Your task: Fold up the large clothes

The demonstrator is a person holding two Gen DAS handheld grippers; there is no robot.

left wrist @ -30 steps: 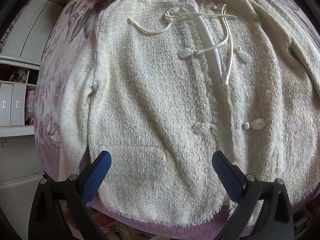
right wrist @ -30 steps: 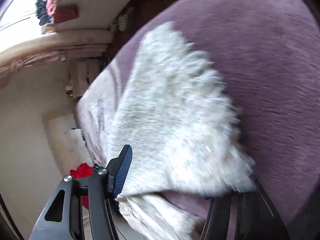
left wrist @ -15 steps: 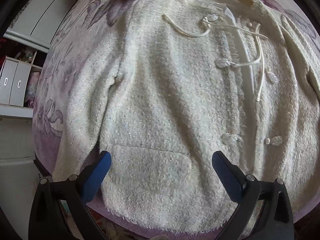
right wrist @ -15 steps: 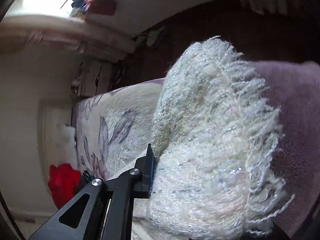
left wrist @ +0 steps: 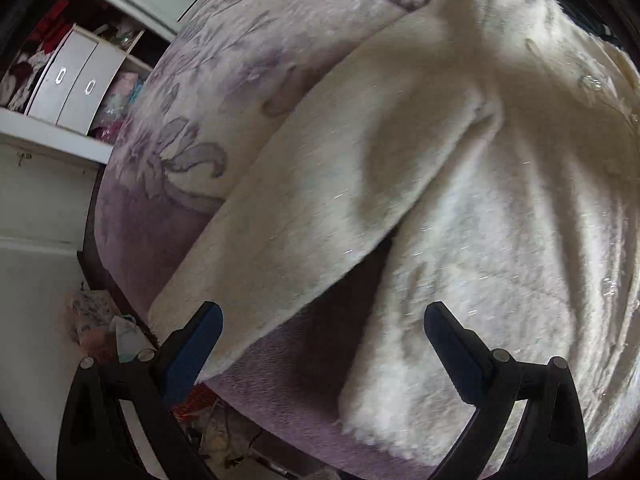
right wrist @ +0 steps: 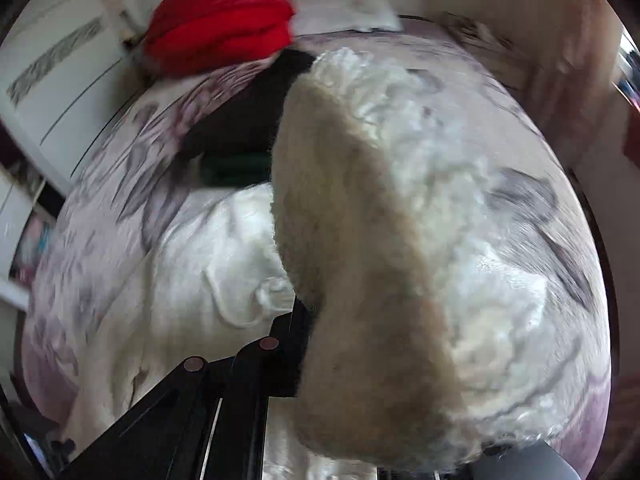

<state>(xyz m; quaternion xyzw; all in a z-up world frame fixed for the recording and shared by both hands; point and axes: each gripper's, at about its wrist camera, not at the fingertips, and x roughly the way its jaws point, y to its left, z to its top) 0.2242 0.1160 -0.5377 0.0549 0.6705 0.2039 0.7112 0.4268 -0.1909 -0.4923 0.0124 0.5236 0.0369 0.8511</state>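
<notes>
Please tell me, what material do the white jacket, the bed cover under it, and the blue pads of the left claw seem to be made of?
Jacket: seemingly fuzzy bouclé or tweed-like woven cloth, cream, matte with tiny glinting threads; the hem is frayed to a fringe.
Bed cover: probably soft plush or velour, matte, with a short nap and a printed purple flower pattern.
Blue pads of the left claw: perhaps rubber or soft plastic, smooth and dull; I cannot tell which.

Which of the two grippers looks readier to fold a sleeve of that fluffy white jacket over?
The right. The right gripper is shut on the jacket, with a fluffy part already lifted above the bed. The left gripper hangs open over the other sleeve, gripping nothing.
</notes>
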